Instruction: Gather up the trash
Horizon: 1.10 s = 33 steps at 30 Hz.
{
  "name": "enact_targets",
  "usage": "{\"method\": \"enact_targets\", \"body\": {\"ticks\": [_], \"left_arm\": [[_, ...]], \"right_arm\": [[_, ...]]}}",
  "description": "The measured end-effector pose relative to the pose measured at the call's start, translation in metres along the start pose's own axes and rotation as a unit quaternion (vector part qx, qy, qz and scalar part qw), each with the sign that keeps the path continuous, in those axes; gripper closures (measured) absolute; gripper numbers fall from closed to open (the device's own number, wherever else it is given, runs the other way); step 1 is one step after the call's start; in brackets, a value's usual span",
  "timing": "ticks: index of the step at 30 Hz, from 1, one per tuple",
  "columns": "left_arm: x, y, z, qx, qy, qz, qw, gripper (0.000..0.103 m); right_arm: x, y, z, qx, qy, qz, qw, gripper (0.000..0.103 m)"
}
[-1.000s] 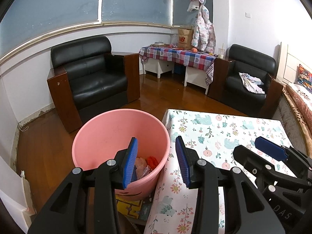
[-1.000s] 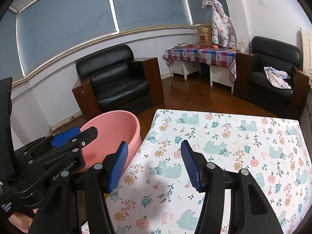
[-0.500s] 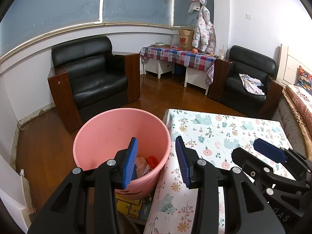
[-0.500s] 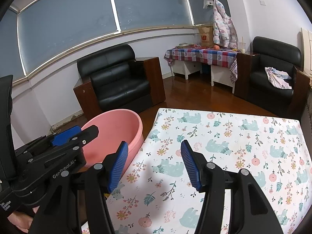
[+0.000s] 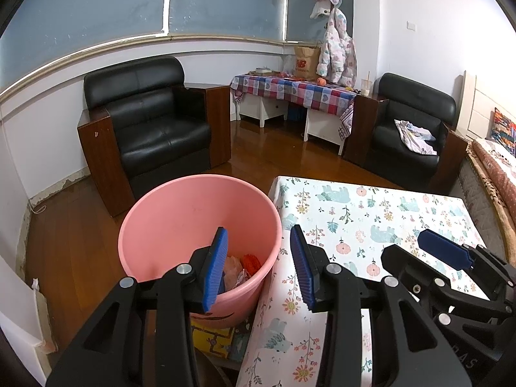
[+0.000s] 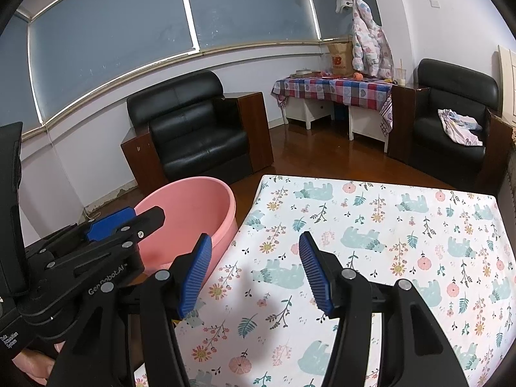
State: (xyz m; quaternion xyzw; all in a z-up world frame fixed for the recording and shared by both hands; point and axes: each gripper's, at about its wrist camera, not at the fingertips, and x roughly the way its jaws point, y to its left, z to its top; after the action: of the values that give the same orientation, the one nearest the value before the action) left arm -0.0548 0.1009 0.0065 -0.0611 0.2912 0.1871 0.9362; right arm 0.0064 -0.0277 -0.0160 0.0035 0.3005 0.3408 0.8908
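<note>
A pink plastic bin point(image 5: 180, 213) stands on the floor against the left edge of the table point(image 5: 371, 213), with crumpled red and pale trash point(image 5: 240, 267) at its bottom. My left gripper point(image 5: 258, 267) is open above the bin's near rim, with nothing between its blue pads. Over the floral tablecloth point(image 6: 387, 242) my right gripper point(image 6: 254, 274) hangs open and empty. The bin point(image 6: 193, 213) shows to its left, behind the left gripper's black body point(image 6: 96, 258). No loose trash shows on the cloth.
Two black armchairs point(image 5: 151, 129) point(image 5: 409, 135) stand by the far walls. Between them is a low white table under a checked cloth point(image 5: 290, 90). The floor is wood. A patterned bed edge point(image 5: 496, 174) runs along the right. A hand point(image 6: 29, 361) grips the left handle.
</note>
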Motion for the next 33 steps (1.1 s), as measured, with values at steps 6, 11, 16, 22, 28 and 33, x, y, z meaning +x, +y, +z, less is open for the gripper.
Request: {"method": "enact_targets", "body": {"ticks": [6,11,16,22,28,33], "left_arm": [[0.000,-0.001,-0.002,0.000,0.001,-0.001,1.0000,0.063],[0.001,-0.002,-0.002,0.000,0.002,-0.001,1.0000,0.063],[0.002,-0.002,-0.002,0.000,0.003,-0.001,1.0000,0.063],[0.004,-0.002,-0.003,0.001,0.004,-0.002,1.0000,0.063],[0.006,-0.006,-0.006,0.005,0.006,-0.001,1.0000,0.063],[0.006,-0.007,-0.006,0.008,0.000,0.001,1.0000,0.062]], "right_arm": [[0.003,0.003,-0.003,0.000,0.001,0.000,1.000,0.047],[0.004,0.004,-0.004,0.000,0.002,0.001,1.000,0.047],[0.007,0.005,-0.012,0.000,0.004,0.001,1.000,0.047],[0.009,0.004,-0.017,0.000,0.006,0.002,1.000,0.047],[0.011,0.001,-0.014,0.002,0.007,0.002,1.000,0.047],[0.012,0.002,-0.015,0.003,0.007,0.002,1.000,0.047]]}}
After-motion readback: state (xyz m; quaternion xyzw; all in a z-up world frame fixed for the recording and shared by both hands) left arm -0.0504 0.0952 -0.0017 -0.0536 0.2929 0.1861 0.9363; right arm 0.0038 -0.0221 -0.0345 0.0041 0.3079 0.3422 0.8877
